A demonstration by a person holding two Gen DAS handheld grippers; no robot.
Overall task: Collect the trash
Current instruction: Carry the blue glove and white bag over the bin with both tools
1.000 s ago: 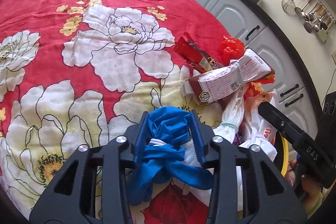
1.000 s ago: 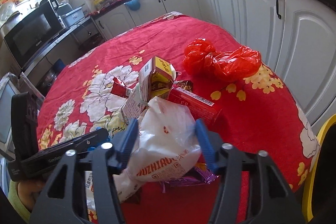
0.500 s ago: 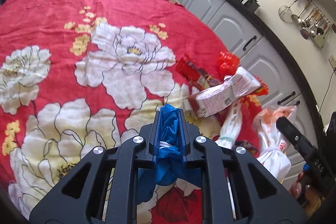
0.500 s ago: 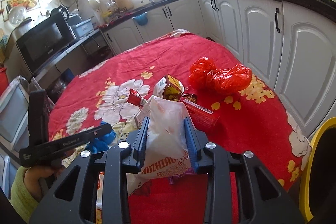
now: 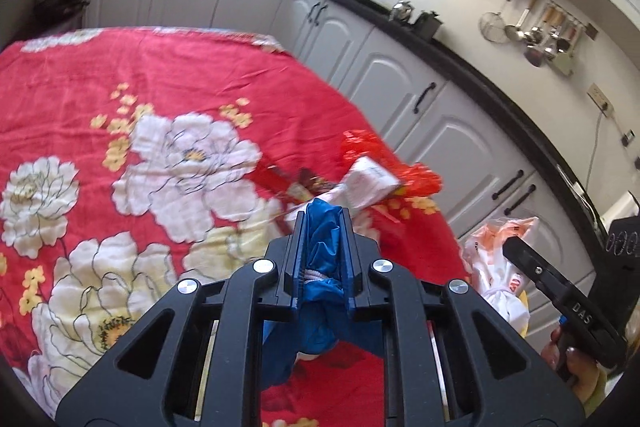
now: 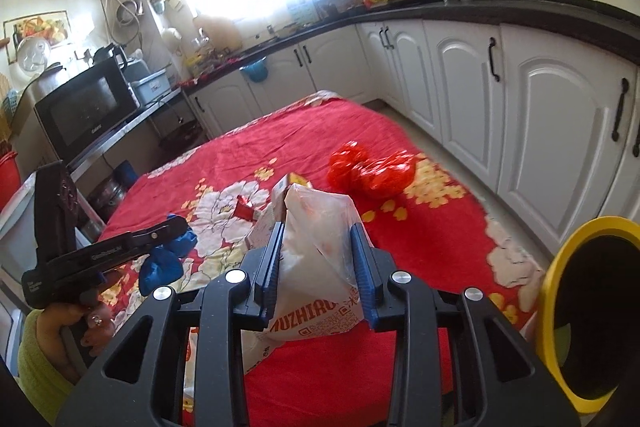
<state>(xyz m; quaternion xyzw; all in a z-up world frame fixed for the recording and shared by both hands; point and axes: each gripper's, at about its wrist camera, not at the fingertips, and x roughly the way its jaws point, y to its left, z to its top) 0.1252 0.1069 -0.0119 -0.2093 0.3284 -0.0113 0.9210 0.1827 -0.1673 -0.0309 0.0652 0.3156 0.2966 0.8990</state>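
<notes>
My left gripper [image 5: 324, 227] is shut on a blue plastic bag [image 5: 322, 255] tied with a white band. The bag hangs off the red flowered tablecloth [image 5: 180, 75]. In the right wrist view the same blue bag [image 6: 164, 263] dangles under the left gripper [image 6: 176, 227]. A white plastic bag with orange print [image 6: 316, 267] is squeezed between the pads of my right gripper [image 6: 318, 235], raised above the table's near edge. The left wrist view also shows that white bag [image 5: 496, 263] at the right. A red plastic bag [image 6: 372, 169], a white carton [image 5: 368, 183] and a red wrapper [image 6: 244, 211] lie on the cloth.
A black bin with a yellow rim [image 6: 560, 267] stands low at the right, beside the table. White kitchen cabinets [image 6: 472, 79] run along the far and right sides. A microwave [image 6: 88, 107] sits on a counter at the left. A hand in a green sleeve [image 6: 36, 359] holds the left gripper.
Both grippers closed on their bags, the left on the blue one, the right on the white one. Both then rose, lifting the bags off the cloth.
</notes>
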